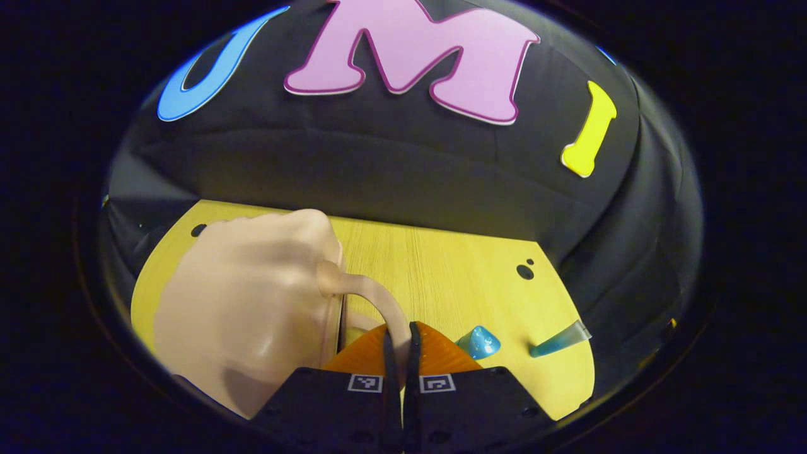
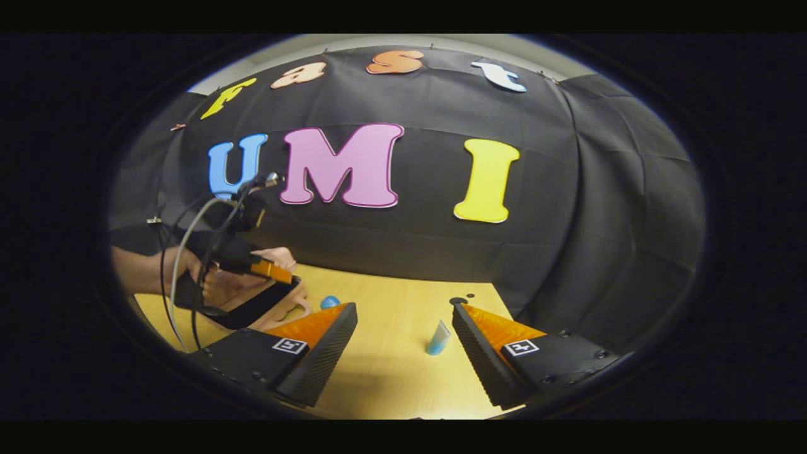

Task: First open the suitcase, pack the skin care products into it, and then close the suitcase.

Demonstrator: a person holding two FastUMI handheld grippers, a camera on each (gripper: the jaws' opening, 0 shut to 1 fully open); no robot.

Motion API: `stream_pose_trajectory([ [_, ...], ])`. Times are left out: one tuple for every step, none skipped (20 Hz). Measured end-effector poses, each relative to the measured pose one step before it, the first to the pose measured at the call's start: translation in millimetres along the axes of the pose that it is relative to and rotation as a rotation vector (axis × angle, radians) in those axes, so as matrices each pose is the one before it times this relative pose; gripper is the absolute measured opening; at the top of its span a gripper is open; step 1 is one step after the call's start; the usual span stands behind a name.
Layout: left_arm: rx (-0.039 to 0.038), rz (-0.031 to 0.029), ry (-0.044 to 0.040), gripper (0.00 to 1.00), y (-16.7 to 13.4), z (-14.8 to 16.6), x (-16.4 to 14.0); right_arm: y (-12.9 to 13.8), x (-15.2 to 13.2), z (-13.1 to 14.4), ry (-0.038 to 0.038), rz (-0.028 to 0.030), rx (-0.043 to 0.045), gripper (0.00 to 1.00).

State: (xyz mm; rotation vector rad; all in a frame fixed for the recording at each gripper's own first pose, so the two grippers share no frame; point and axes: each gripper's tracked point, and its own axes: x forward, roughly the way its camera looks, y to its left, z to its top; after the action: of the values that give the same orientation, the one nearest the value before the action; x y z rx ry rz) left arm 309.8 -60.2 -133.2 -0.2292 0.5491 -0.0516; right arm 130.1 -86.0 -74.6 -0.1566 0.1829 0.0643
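A small beige-pink suitcase (image 1: 246, 309) lies on the left of the wooden table (image 1: 441, 271), with a dark seam on its right side. Its curved handle (image 1: 365, 290) runs down between the fingers of my left gripper (image 1: 400, 328), which is shut on it. Right of that gripper lie a small blue skin care bottle (image 1: 479, 342) and a blue-and-clear tube (image 1: 558, 340). In the right gripper view, my right gripper (image 2: 403, 307) is open above the table, and the tube (image 2: 437, 337) stands between its fingers, farther off. The left gripper (image 2: 268, 270) and a hand hold the suitcase (image 2: 284, 310) at the left.
The table (image 2: 391, 366) has round holes near its back corners (image 1: 524, 272). The black cloth wall stands close behind the table. Cables (image 2: 183, 252) trail from the left gripper in the right gripper view. The small blue bottle (image 2: 329, 301) sits just beyond the right gripper's left finger.
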Motion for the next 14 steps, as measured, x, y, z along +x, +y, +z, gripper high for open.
stream_pose_trajectory([
  [-0.01081, -0.00053, -0.01438, 0.07, 6.33, 15.88, -11.86, 7.53, -0.84, 4.23, -0.00565, 0.01603, -0.00267, 0.97],
  [-0.00745, -0.00166, -0.01848, 0.07, 7.92, 16.08, -13.16, 6.92, -0.95, 5.14, -0.01018, 0.01446, -0.00272, 0.97],
  [0.00054, 0.00039, -0.01893, 0.07, 10.69, 16.41, -13.83, 7.01, -0.86, 4.40, -0.01055, 0.01286, -0.00251, 0.97],
  [0.01466, 0.00081, -0.00920, 0.07, 14.47, 15.33, -11.43, 6.48, -0.01, 3.93, -0.00563, 0.01114, -0.00012, 0.96],
  [0.01758, 0.00685, -0.00364, 0.06, 17.37, 11.11, -10.54, 6.53, 0.54, 3.98, -0.00571, 0.00713, 0.00514, 0.96],
  [0.01046, 0.00420, -0.00268, 0.06, 18.01, 6.83, -9.02, 6.47, 0.25, 3.80, -0.00332, 0.00962, 0.00862, 0.94],
  [0.00922, 0.00379, -0.00797, 0.07, 16.12, 9.69, -9.97, 7.26, 0.18, 3.46, -0.00137, 0.00973, 0.00823, 0.96],
  [0.01238, 0.01216, -0.00872, 0.07, 18.98, 8.32, -7.47, 6.43, -1.18, 3.37, -0.00589, 0.00318, -0.00184, 0.97],
  [0.01815, 0.02110, -0.00329, 0.06, 21.04, 7.20, -8.86, 3.64, -1.07, 3.63, -0.00713, -0.00114, -0.00550, 0.96],
  [0.01663, 0.02461, -0.00232, 0.06, 22.37, 4.11, -6.57, 3.50, 0.01, 3.42, -0.00612, -0.00076, -0.00859, 0.97],
  [0.01105, 0.01559, -0.00426, 0.06, 20.68, 4.01, -4.38, 3.42, -1.09, -0.10, 0.00082, 0.00096, -0.00711, 0.96],
  [-0.00036, 0.01470, -0.00300, 0.06, 22.09, 3.82, -2.74, 3.87, -0.61, -1.19, 0.00614, 0.00056, -0.00291, 0.97],
  [-0.00279, 0.01537, -0.00117, 0.06, 20.07, 1.67, -1.64, 4.46, -0.15, -2.32, 0.01220, 0.00172, 0.00025, 0.97],
  [0.01081, 0.02734, -0.00121, 0.06, 20.68, -2.47, -1.35, 4.81, 0.20, -3.73, 0.02097, 0.00262, 0.00252, 0.96],
])
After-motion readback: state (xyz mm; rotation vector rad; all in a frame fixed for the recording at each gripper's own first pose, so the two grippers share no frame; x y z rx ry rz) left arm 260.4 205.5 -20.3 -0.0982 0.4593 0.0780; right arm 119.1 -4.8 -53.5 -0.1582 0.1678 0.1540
